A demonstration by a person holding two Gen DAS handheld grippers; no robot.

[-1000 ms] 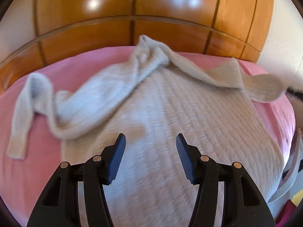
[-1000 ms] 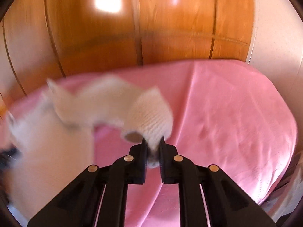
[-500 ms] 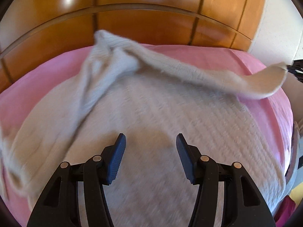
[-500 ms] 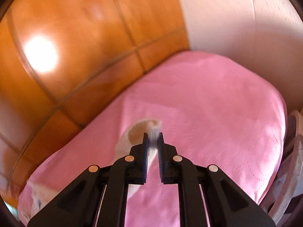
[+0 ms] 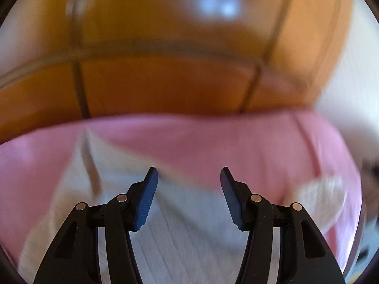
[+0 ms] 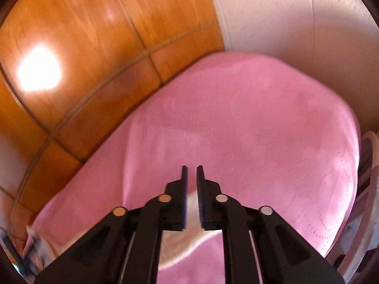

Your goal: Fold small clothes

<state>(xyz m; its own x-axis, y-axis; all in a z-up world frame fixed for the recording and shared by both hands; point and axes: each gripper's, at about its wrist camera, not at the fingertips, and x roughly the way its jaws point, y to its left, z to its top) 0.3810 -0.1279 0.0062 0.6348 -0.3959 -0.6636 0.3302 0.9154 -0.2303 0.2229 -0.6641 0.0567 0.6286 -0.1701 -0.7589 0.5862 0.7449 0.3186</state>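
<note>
Your cream knit sweater fills the lower centre of the left wrist view, spread on the pink bedcover, with 1 sleeve end lying at the right edge of the frame. The view is blurred, so the collar and hem cannot be told apart.

Your left gripper hangs above the knit with its 2 jaws spread wide and nothing between them. Your right gripper has just been opening: its jaws stand a narrow gap apart, and the sleeve cuff lies on the cover beneath them in the lower centre of that view, no longer pinched.

Expect the knit to be light, soft and limp; it will sag and stretch from wherever you lift it, not hold a crease. It looks grippy rather than slippery. Take hold at the firmer ribbed edges, cuff or hem, or at a shoulder seam.
</note>
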